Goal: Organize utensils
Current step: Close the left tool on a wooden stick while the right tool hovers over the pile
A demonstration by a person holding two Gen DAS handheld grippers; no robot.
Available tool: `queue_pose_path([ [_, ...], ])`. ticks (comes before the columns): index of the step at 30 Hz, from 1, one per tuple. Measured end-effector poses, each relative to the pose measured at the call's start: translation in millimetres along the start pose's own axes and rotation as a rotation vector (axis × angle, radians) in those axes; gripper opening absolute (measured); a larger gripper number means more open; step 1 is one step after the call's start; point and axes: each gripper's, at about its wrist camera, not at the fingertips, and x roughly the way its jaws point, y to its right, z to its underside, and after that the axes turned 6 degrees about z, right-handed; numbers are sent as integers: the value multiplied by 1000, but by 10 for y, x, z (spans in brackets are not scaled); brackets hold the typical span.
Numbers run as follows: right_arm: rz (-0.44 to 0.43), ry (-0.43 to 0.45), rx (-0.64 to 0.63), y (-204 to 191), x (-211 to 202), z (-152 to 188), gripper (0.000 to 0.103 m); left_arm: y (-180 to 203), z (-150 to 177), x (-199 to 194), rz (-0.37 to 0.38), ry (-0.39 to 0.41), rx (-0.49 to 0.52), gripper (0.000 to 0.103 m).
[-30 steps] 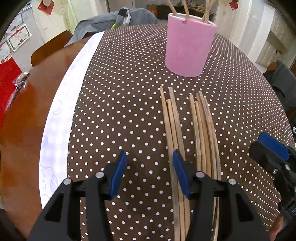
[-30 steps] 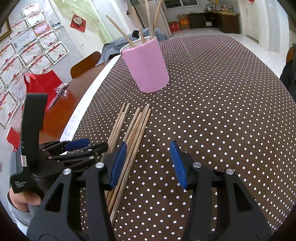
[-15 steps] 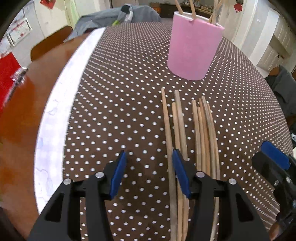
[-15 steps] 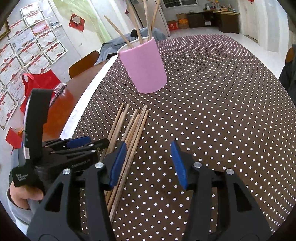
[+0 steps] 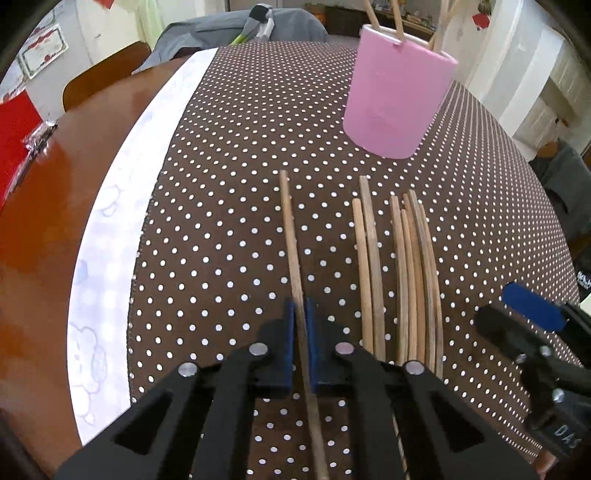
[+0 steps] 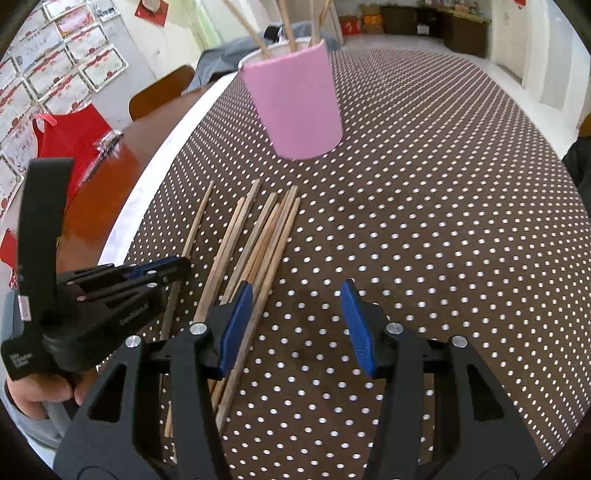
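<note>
Several wooden chopsticks (image 5: 406,266) (image 6: 258,243) lie side by side on the polka-dot tablecloth. One single chopstick (image 5: 291,240) (image 6: 195,221) sits apart to their left, and my left gripper (image 5: 300,325) (image 6: 173,264) is shut on its lower part. Behind them stands a pink holder cup (image 5: 395,96) (image 6: 295,103) with several chopsticks upright in it. My right gripper (image 6: 295,321) (image 5: 532,306) hovers open over the cloth, its left finger above the pile's right edge, nothing between its fingers.
The brown dotted cloth (image 6: 443,221) covers most of the table, with a white strip (image 5: 110,236) and bare wood (image 5: 37,221) at its left. A red bag (image 6: 70,136) lies on the wood. A chair (image 6: 162,92) and grey fabric (image 5: 229,29) stand behind the table.
My left gripper closed on the leftmost chopstick, which now lies apart from the pile. The right gripper shifted a little toward the pile.
</note>
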Motion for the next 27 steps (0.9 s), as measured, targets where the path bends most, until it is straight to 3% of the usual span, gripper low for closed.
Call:
queue_pose_path([
  [4,20,-40,-23,-100,113,-46,35,-73,3,-23,35,10,-30,6],
  [20,99,-78,-70,-353,369,-106,35,-162,82,-58,69,21,-50,6],
  [27,86,-80,-64,-261,326,-45,35,-176,95,-47,75,17,-52,6],
])
